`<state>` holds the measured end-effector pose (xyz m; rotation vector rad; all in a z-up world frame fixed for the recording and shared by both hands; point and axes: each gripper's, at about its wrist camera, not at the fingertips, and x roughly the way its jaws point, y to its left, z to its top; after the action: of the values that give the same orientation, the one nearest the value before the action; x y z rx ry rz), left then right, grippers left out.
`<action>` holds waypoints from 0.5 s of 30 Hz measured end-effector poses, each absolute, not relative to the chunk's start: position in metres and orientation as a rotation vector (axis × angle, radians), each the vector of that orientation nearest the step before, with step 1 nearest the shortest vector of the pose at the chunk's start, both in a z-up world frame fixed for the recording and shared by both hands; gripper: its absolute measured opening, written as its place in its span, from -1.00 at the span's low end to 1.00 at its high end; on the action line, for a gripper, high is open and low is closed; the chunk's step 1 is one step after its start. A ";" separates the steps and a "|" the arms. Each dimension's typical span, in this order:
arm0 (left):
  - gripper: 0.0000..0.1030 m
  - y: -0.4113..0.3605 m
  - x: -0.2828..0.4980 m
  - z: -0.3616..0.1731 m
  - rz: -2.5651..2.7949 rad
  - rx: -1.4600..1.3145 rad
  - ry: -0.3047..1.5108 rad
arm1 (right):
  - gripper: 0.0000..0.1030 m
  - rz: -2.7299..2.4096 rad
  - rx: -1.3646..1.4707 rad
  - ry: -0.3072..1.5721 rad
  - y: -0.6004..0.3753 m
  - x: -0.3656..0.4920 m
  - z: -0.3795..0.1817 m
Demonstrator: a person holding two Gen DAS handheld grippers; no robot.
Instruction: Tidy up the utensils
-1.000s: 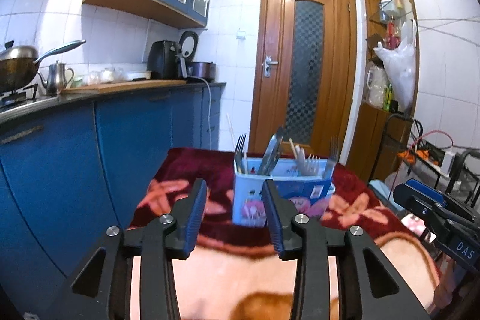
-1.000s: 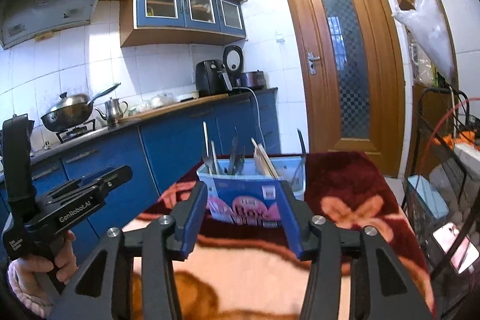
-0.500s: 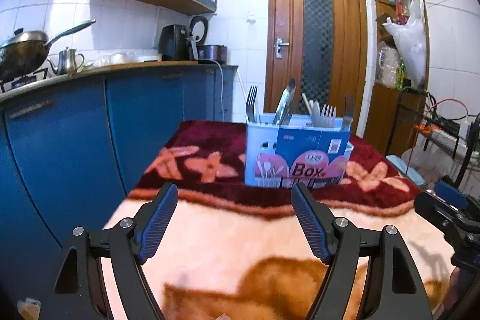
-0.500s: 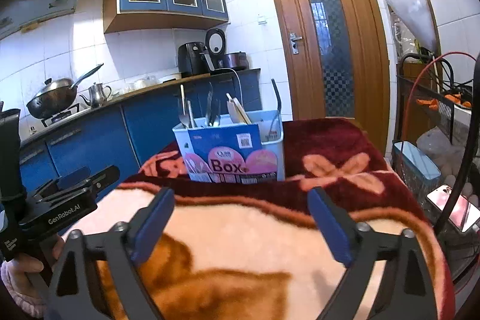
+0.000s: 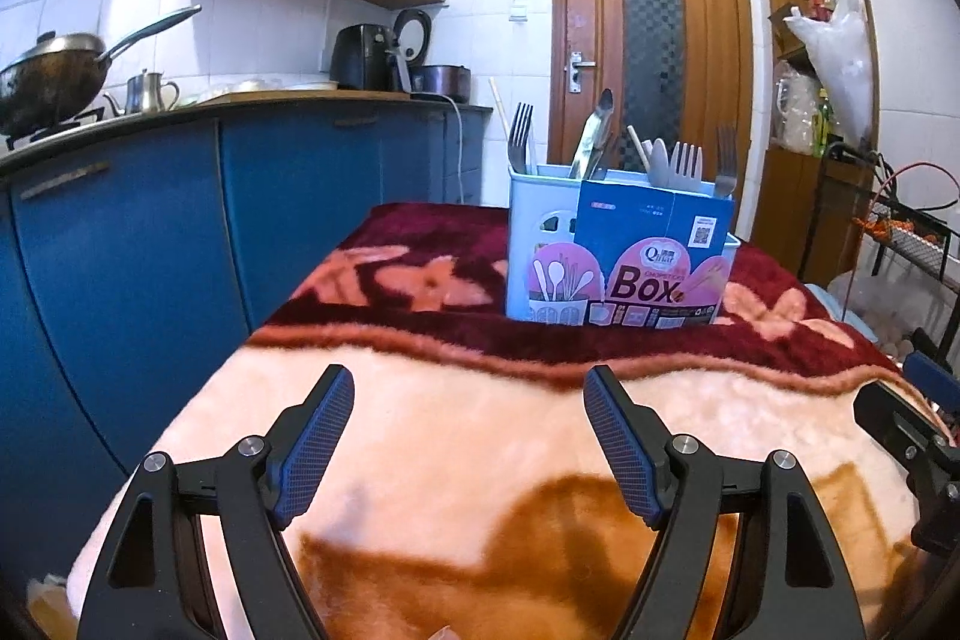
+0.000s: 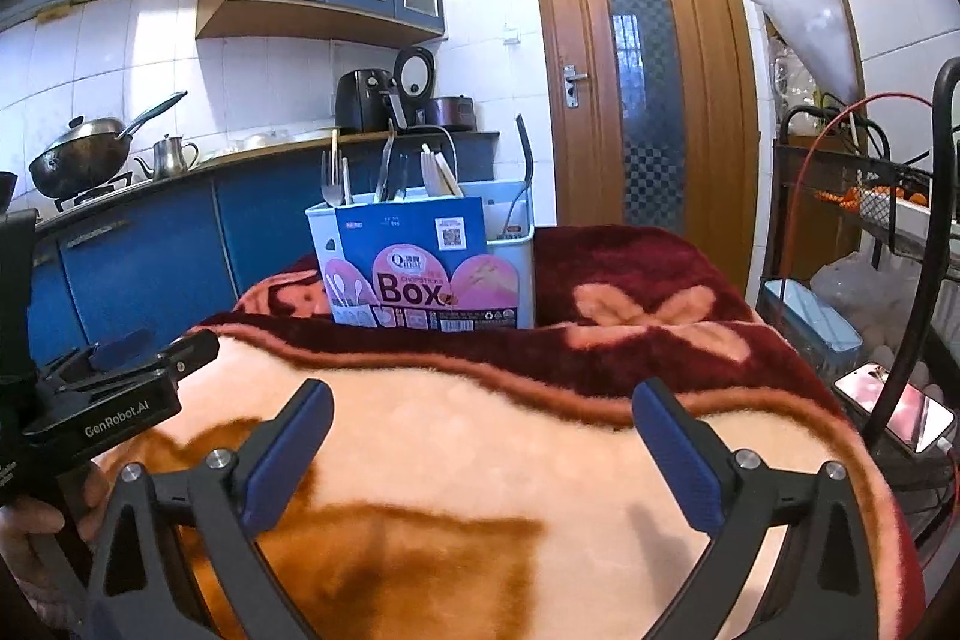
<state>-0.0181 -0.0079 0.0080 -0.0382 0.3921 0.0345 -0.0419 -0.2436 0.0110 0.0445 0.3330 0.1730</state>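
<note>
Utensil holder (image 5: 618,256): stands upright on the blanket-covered table (image 5: 480,460), at 12 o'clock from both grippers and well apart from them. Forks (image 5: 519,136), tongs (image 5: 591,133) and chopsticks (image 6: 441,172) all stand inside it, handles or heads upward. No loose utensil shows on the blanket in either view.

Left gripper (image 5: 468,436): released, jaws spread wide, nothing between them. Right gripper (image 6: 480,445): likewise released and empty. Both hover low over the near, pale part of the blanket.

Assessment: the utensils lie sorted in the holder as the task would want. The scene fits equally a finished sort or a holder whose contents are about to be rearranged; the pictures do not settle which. Whether the compartments hold like with like cannot be told from this angle.

Handling note: any reach into the holder should come from above, straight down a single handle; the holder looks light and could tip if pushed sideways, and the plush blanket gives soft footing.

Surroundings: blue cabinets (image 5: 150,244) at 9 o'clock, wooden door (image 5: 651,58) at 12, a wire rack (image 6: 864,196) with cables at 3. None blocks the path to the holder.
</note>
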 end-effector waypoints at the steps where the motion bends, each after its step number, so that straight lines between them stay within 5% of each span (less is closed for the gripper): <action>1: 0.55 -0.009 -0.017 0.007 0.033 -0.036 0.396 | 0.98 0.169 0.041 0.328 -0.243 -0.042 0.011; 15: 0.55 -0.013 -0.017 0.006 0.024 -0.026 0.398 | 0.98 0.169 0.113 0.336 -0.252 -0.040 0.007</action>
<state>-0.0172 -0.0126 0.0057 -0.0261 0.3976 0.0236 -0.0404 -0.2519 0.0069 0.1126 0.3362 0.1693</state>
